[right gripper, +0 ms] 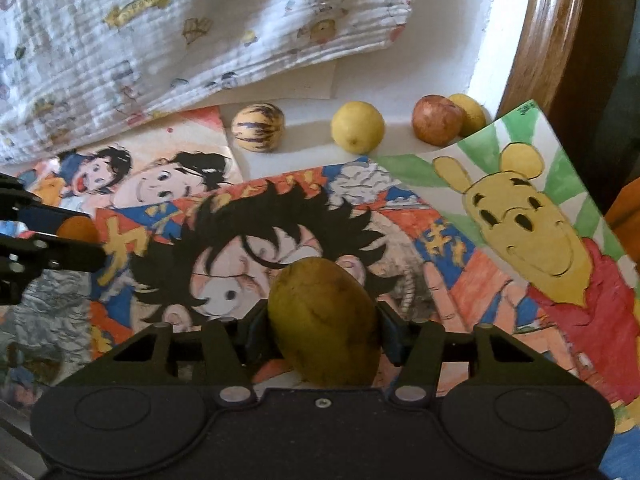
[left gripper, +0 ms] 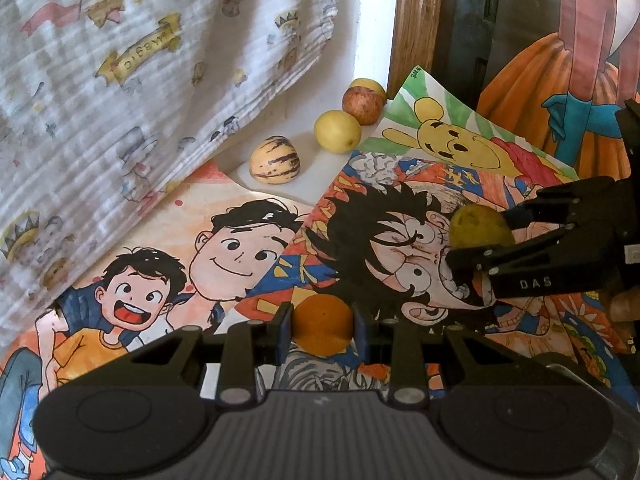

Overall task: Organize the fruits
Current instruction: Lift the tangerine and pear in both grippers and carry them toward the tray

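Note:
My left gripper (left gripper: 322,328) is shut on an orange (left gripper: 322,324), held over the cartoon drawings; from the right wrist view that orange (right gripper: 78,229) shows at the far left between the left gripper's fingers (right gripper: 76,258). My right gripper (right gripper: 324,332) is shut on a green-yellow mango (right gripper: 325,322), which the left wrist view shows at the right (left gripper: 478,227). A row of fruit lies along the white back ledge: a striped melon (right gripper: 258,127), a yellow lemon (right gripper: 357,127), a red apple (right gripper: 437,120) and a yellow fruit (right gripper: 472,114) half hidden behind the apple.
Cartoon drawings (right gripper: 280,220) cover the table, with a bear drawing (right gripper: 528,216) curling up at the right. A printed white cloth (right gripper: 180,32) hangs over the back left. A wooden frame (right gripper: 548,32) stands at the back right.

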`<state>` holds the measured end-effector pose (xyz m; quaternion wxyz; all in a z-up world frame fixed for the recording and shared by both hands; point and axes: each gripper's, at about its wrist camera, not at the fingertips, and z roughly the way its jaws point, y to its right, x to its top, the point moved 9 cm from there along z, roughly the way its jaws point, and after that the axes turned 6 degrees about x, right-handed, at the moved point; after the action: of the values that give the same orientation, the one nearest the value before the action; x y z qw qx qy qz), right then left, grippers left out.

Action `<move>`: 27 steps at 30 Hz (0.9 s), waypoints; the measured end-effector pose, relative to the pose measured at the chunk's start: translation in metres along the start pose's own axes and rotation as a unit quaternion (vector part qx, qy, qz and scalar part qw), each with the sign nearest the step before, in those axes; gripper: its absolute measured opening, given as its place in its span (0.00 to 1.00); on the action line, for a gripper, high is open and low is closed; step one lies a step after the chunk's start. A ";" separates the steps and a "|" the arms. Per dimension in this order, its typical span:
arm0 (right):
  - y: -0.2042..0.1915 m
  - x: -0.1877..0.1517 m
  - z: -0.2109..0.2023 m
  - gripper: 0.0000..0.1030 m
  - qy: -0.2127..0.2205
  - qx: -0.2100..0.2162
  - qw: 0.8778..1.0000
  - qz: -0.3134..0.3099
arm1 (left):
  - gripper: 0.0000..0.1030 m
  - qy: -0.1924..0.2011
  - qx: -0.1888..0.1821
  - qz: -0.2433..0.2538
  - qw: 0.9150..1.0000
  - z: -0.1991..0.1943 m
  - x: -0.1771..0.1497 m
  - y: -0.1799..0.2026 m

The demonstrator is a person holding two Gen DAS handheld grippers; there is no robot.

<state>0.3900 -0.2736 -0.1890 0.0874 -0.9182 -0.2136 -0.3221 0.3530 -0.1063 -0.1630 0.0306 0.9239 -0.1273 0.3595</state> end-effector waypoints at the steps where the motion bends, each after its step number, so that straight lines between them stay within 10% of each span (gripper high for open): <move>1: -0.002 0.000 0.000 0.56 0.000 0.002 1.000 0.001 | 0.33 0.000 0.001 0.001 1.000 0.001 0.000 0.000; 27: -0.048 0.011 -0.042 0.55 0.038 0.053 0.997 0.028 | 0.33 0.007 0.019 -0.009 1.000 -0.019 -0.004 -0.007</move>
<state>0.3528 -0.2395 -0.1481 0.1527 -0.9049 -0.2014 -0.3425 0.3398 -0.0957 -0.1511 0.0173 0.9227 -0.1121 0.3684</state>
